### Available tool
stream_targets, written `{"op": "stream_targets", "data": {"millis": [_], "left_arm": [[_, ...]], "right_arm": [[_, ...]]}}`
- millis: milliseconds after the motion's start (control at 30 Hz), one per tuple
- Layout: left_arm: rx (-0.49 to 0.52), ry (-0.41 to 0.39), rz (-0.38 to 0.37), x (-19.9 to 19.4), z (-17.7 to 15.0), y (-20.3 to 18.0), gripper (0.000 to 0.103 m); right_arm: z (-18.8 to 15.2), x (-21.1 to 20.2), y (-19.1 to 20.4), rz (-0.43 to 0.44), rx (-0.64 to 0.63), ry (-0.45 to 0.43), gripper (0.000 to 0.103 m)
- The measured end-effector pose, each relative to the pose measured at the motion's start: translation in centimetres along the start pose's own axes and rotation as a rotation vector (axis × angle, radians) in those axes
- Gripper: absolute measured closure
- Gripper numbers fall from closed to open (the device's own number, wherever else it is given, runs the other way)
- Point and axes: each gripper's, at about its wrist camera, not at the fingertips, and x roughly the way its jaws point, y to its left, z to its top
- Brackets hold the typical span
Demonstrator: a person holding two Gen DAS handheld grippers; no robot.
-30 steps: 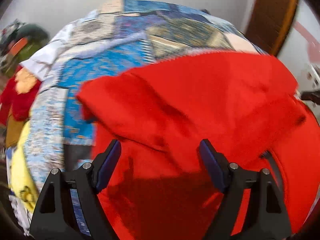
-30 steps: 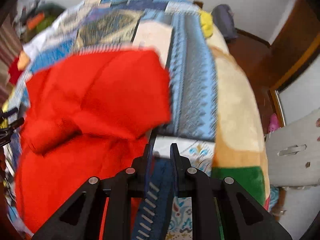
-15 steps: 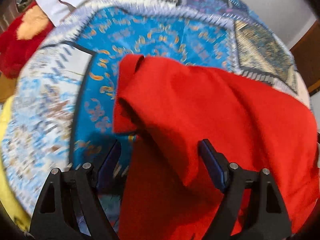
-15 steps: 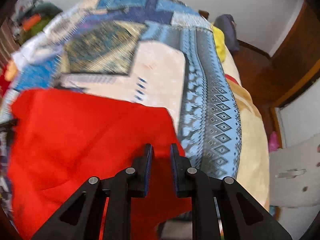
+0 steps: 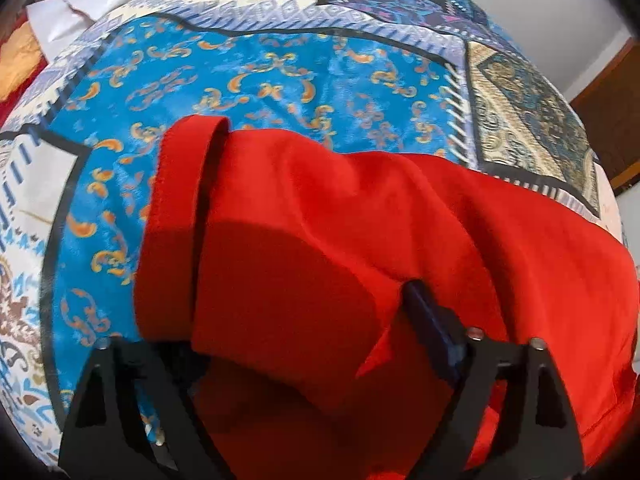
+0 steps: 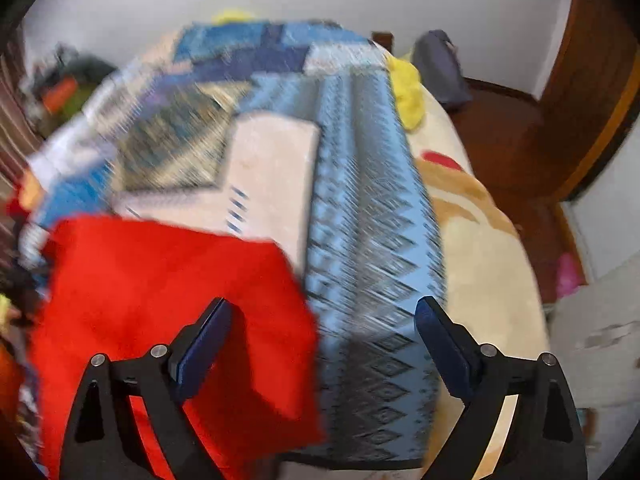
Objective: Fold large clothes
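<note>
- The left claw [image 5: 304, 320] stands wide apart low over the red garment [image 5: 360, 248], with a loose fold draped over its left finger and nothing pinched. Lifting away could snag that fold and drag the layers askew.
- The right claw [image 6: 320, 344] is spread too, empty, above the garment's right corner [image 6: 288, 280]. That view is blurred, so a hasty sweep might clip the corner and flip it open.
- The garment lies bunched on the patterned bedspread [image 5: 280, 72], with a sleeve or band [image 5: 176, 216] poking out at the left. Folding over those wrinkles would trap them.
- Farther off, the bed's edge [image 6: 480, 260] slopes away; the slick cover could let the bundle slide.
</note>
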Motion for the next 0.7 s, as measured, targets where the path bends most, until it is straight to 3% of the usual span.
{"op": "stream_targets", "data": {"millis": [167, 200, 233, 267, 300, 333, 433, 700], "left_arm": [[-0.037, 0.008, -0.053, 0.0, 0.2, -0.2, 0.047], [-0.044, 0.009, -0.065, -0.1, 0.2, -0.2, 0.056], [-0.047, 0.009, -0.071, -0.3, 0.1, -0.2, 0.066], [-0.045, 0.006, -0.075, -0.7, -0.2, -0.2, 0.070], [-0.036, 0.001, -0.066, -1.0, -0.3, -0.4, 0.078], [-0.017, -0.008, -0.051, -1.4, -0.4, -0.6, 0.082], [0.034, -0.043, -0.008, -3.0, -0.7, -1.6, 0.086], [0.026, -0.204, 0.018, -8.9, 2.3, -0.5, 0.090]], "right_arm": [[0.8, 2.0, 3.1, 0.052, -0.043, 0.044, 0.010], [0.8, 3.3, 3.5, 0.055, -0.049, 0.075, 0.014], [0.4, 4.5, 3.9, 0.060, -0.045, 0.109, 0.025], [0.2, 5.5, 4.0, 0.068, -0.026, 0.131, 0.027], [0.1, 5.6, 4.0, 0.062, -0.020, 0.112, 0.028], [0.1, 5.6, 4.3, 0.067, -0.030, 0.097, 0.037], [0.5, 5.7, 5.3, 0.091, -0.054, 0.100, 0.058], [6.3, 8.2, 9.8, 0.005, -0.170, 0.050, 0.066]]}}
